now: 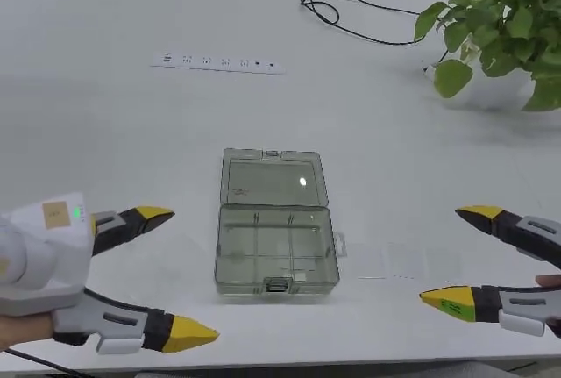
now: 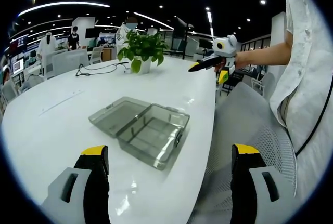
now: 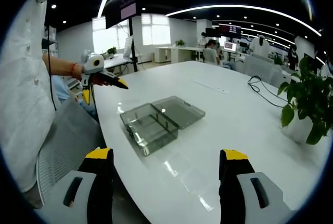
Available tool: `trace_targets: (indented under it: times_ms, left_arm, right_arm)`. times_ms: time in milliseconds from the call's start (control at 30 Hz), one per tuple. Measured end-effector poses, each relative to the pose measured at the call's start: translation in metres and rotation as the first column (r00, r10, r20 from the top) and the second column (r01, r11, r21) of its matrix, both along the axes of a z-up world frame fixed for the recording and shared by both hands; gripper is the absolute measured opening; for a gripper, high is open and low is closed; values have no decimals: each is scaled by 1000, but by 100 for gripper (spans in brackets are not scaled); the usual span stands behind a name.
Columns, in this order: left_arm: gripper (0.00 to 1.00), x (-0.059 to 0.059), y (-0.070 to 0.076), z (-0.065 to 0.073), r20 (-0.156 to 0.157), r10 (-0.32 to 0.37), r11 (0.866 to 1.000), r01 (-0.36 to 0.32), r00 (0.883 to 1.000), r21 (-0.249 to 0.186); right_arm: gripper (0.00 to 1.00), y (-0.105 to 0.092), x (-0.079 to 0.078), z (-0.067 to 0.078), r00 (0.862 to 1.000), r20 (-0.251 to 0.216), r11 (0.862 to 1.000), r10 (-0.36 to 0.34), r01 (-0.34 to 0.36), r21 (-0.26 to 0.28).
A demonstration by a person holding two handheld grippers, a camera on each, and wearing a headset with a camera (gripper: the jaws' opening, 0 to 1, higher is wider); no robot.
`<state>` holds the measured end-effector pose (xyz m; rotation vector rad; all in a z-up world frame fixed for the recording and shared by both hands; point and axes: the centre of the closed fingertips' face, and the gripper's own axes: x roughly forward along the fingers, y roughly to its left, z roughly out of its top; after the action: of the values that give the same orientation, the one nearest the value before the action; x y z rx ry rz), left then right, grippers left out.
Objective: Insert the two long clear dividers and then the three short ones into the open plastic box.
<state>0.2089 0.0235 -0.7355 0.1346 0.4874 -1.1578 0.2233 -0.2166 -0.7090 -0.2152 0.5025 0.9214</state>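
Dividers [image 1: 405, 261]: faint clear strips just right of box, count unclear.
Box [image 1: 276, 251]: open, lid flat, on table [image 1: 105, 132] between the grippers.
Left gripper [image 1: 184, 274]: jaws wide, empty, hovering left of box.
Right gripper [image 1: 451, 255]: jaws wide, empty, body cut off at frame edge.

Your clear dividers [image 1: 408, 262] are too faint on the surface [image 1: 131, 132] to count; the edge crops your right hand-held gripper [image 1: 442, 255].

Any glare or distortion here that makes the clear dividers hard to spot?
Head view: even light, one glare spot on the box lid; clear dividers nearly vanish against the white table. Both gripper views: fisheye curves the table edge; ceiling lights reflect off it.
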Motion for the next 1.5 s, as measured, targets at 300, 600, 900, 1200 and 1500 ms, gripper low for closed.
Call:
trace_targets:
  times_ms: [300, 600, 900, 1200, 1500]
  left_arm:
    - [100, 0, 1, -2, -2, -2, 1000, 2, 1000, 1]
    - [100, 1, 1, -3, -2, -1, 1000, 1, 1000, 0]
    - [100, 5, 2, -2, -2, 7, 1000, -7, 1000, -2]
    - [99, 13, 14, -7, -12, 44, 999, -43, 999, 20]
    - [95, 28, 35, -10, -5, 110, 993, -110, 994, 44]
  right_arm:
    - [84, 3, 1, 1, 1000, 4, 1000, 3, -3, 3]
    - [84, 2, 2, 1, 1000, 3, 1000, 1, -1, -1]
    - [84, 2, 4, 0, 1000, 3, 1000, -1, 1, 0]
    - [84, 3, 5, -1, 1000, 2, 1000, -9, 8, 9]
    - [83, 2, 4, -1, 1000, 1, 1000, -18, 18, 15]
